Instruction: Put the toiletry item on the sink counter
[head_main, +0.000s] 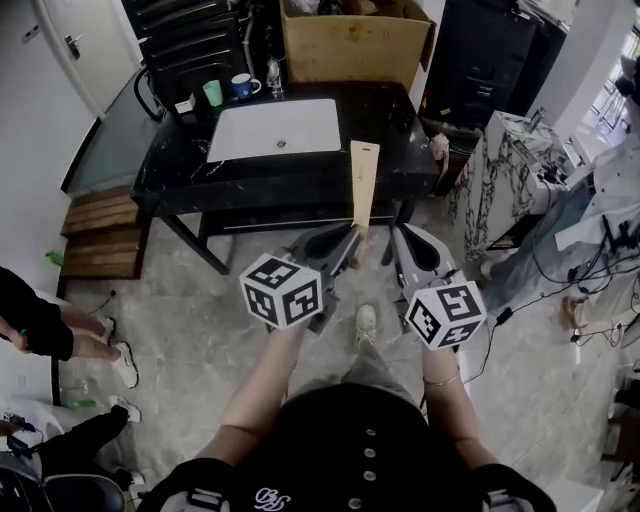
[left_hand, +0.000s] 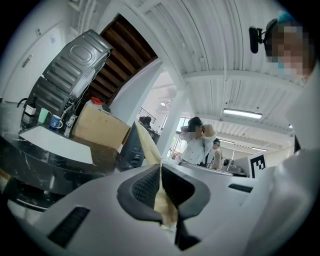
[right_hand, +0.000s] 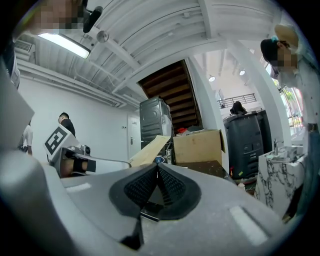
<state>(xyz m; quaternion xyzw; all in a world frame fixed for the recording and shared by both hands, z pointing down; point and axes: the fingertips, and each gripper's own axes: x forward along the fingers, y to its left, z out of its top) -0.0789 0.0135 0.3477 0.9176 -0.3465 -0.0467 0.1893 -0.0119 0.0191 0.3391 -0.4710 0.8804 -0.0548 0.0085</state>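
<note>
The left gripper (head_main: 349, 239) pinches the tan item (head_main: 363, 185) by its near end, so its far end can reach the front edge of the counter (head_main: 395, 120). The right gripper (head_main: 399, 241) is closed and empty.

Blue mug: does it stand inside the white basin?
No, the blue mug stands on the black counter behind the white basin.

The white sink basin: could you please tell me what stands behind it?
A green cup, a blue mug, a small bottle and a cardboard box; the box hides whatever is behind it.
</note>
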